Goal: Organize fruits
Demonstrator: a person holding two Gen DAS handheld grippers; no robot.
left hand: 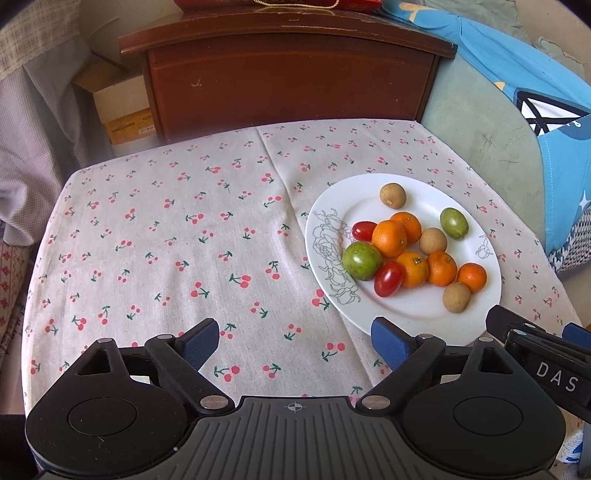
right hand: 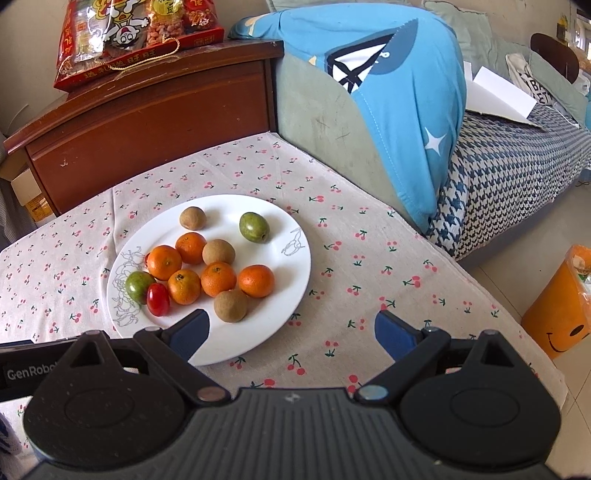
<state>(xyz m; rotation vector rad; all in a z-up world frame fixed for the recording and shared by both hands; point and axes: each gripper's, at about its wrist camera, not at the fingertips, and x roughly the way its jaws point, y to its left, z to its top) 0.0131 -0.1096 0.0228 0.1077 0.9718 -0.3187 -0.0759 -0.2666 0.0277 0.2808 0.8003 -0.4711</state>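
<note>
A white plate (left hand: 413, 310) (right hand: 273, 254) with a line-drawn flower rests on the cherry-print tablecloth (left hand: 166, 240) (right hand: 369, 280). On it lie several small oranges (left hand: 389, 238) (right hand: 218, 278), brown longans (left hand: 392, 195) (right hand: 230, 305), two green fruits (left hand: 361, 260) (right hand: 253, 227) and red cherry tomatoes (left hand: 388, 278) (right hand: 158, 299). My left gripper (left hand: 295, 341) hangs open over the cloth, left of the plate's near edge, nothing between its fingers. My right gripper (right hand: 291, 332) is open over the plate's near right rim, empty. It also shows as the black part with the right gripper (left hand: 535, 332) at the left wrist view's right edge.
A brown wooden cabinet (left hand: 288, 74) (right hand: 147, 118) stands behind the table with a red snack bag (right hand: 136, 33) on top. A sofa with a blue garment (right hand: 399, 110) borders the right side. An orange bin (right hand: 557, 306) sits on the floor; a cardboard box (left hand: 122, 107) at far left.
</note>
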